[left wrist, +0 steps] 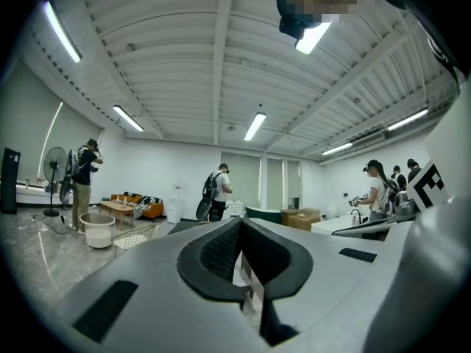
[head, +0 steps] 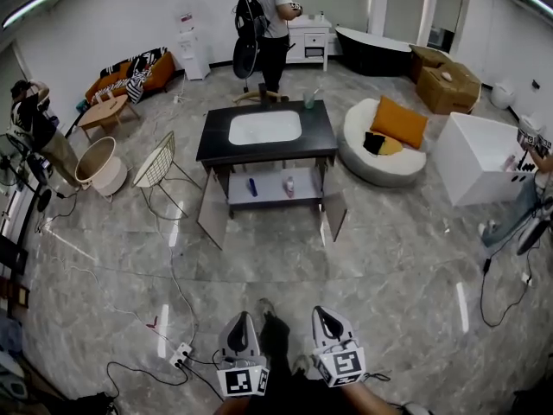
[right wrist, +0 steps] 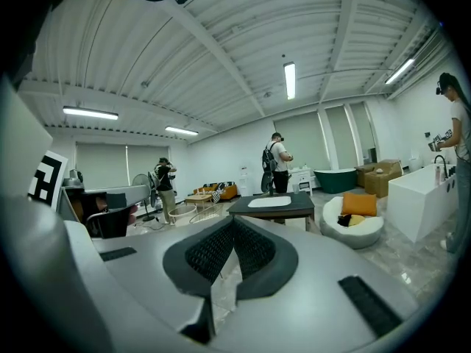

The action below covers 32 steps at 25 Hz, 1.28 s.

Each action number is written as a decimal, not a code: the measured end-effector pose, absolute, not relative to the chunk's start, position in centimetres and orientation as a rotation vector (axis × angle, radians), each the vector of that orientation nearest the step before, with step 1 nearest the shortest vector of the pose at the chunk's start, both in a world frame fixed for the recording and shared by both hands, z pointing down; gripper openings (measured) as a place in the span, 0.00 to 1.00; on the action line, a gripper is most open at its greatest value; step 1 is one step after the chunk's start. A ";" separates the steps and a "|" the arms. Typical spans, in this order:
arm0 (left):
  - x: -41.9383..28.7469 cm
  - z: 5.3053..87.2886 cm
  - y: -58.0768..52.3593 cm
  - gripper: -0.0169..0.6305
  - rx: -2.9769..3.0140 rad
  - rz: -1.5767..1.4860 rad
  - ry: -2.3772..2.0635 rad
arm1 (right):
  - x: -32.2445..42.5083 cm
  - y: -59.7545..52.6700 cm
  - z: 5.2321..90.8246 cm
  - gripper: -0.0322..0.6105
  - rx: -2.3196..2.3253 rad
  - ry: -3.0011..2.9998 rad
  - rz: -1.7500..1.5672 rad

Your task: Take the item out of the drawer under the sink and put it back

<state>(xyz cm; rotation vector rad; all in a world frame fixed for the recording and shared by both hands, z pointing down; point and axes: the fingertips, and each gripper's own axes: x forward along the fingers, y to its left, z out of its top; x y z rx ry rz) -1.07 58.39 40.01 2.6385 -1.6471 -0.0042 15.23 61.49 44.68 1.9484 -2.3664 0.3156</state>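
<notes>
Tongs: your left gripper (head: 241,321) and right gripper (head: 326,315) are both clenched and empty, pads pressing together, pointing down at the floor (head: 389,258) by your feet.

Position: you are standing well apart from the sink (head: 265,129). Its doors (head: 213,209) are hanging open. Two things are lying near each other on the shelf (head: 270,199) under it: a blue item (head: 252,187) and a pink item (head: 289,185). I cannot tell which one the task means.

Risks:
- Cables (head: 175,277) and a power strip (head: 181,354) are trailing across the floor at your left, so you are risking a snag as you walk in.
- The open doors are narrowing the reach, and a wide swing is likely to clip one.
- The items are sitting close together, so taking one could topple the other.

Surface: grey, glossy, marble-look tile, reflecting the ceiling lights and possibly slick.

Room: large and white, with people working at the edges. A wire chair (head: 158,164) is standing beside the sink, and a round seat (head: 380,167) is sitting at its right.
</notes>
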 end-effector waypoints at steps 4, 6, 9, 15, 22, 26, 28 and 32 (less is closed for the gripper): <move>-0.3 40.6 53.8 0.04 2.632 -0.011 -1.636 | 15.9 57.2 45.0 0.06 1.955 -2.349 0.338; -0.2 40.8 51.1 0.04 2.628 -0.009 -1.626 | 16.1 54.9 45.3 0.06 1.952 -2.334 0.334; -0.1 41.1 46.2 0.04 2.629 -0.018 -1.619 | 16.4 50.3 45.7 0.06 1.942 -2.328 0.301; -1.4 41.3 36.3 0.04 2.622 -0.019 -1.612 | 15.1 40.9 45.7 0.06 1.909 -2.306 0.300; -3.5 40.8 25.8 0.04 2.601 -0.055 -1.609 | 13.0 29.4 45.9 0.06 1.907 -2.276 0.341; -4.6 40.3 21.1 0.04 2.581 -0.076 -1.615 | 11.5 24.0 46.3 0.06 1.896 -2.283 0.353; -4.9 40.1 19.9 0.04 2.567 -0.093 -1.620 | 10.9 22.1 46.9 0.06 1.874 -2.291 0.352; -5.4 40.6 17.3 0.04 2.541 -0.102 -1.632 | 9.9 17.7 47.5 0.06 1.849 -2.322 0.328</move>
